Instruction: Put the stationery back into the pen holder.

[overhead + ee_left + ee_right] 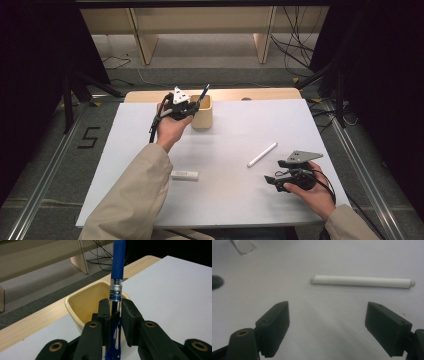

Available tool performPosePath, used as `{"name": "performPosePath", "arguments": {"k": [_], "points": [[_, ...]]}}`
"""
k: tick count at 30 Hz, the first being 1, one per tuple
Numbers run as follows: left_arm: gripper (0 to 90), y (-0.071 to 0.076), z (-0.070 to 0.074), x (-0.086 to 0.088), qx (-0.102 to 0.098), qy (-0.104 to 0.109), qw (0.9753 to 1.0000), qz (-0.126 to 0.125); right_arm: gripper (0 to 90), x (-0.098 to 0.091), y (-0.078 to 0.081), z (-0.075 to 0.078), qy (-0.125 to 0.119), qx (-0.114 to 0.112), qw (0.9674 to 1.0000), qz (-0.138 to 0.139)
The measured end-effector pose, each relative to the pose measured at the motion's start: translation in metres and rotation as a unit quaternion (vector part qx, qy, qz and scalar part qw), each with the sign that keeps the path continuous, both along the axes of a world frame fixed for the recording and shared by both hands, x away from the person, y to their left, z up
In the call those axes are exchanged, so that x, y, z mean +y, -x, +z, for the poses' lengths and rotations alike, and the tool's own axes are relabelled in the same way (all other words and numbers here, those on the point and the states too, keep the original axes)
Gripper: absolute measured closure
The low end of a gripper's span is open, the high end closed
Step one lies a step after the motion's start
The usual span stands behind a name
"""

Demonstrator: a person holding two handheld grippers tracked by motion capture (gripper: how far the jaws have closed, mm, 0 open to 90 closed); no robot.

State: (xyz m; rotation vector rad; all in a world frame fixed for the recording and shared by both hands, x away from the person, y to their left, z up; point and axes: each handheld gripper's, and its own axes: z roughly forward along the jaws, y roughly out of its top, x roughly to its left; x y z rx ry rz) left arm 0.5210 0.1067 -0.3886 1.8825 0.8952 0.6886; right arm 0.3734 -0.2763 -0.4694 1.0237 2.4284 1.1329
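Left gripper clamping blue pen, label reading "Clic", over cup

The high view is evenly lit from above: the white table is bright without glare, while the left and right edges of the frame fall into near black. Shadows are soft and short. In the left gripper view the blue pen is sharp and the background slightly soft. The right gripper view is dimmer, greyish, with blurred jaws and faint shadows beneath them.
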Motion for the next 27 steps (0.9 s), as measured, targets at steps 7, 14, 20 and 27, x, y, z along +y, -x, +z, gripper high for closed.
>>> {"name": "performPosePath", "arguments": {"k": [7,14,20,27], "points": [[78.1,-0.012,0.010,-0.004,-0.011,0.003,0.9999,0.000,20.3,0.000,0.000,0.000,0.000,0.000,1.0000,0.000],[78.0,-0.022,0.014,-0.008,-0.022,0.005,0.9997,-0.001,20.3,0.000,0.000,0.000,0.000,0.002,1.0000,0.000],[78.0,-0.029,0.013,-0.009,-0.030,0.012,0.9995,0.003,20.3,-0.001,0.000,0.000,0.000,0.001,1.0000,0.000],[78.0,-0.035,0.010,-0.010,-0.035,0.016,0.9992,0.006,20.4,-0.001,0.000,0.000,0.000,0.001,1.0000,0.001]]}}
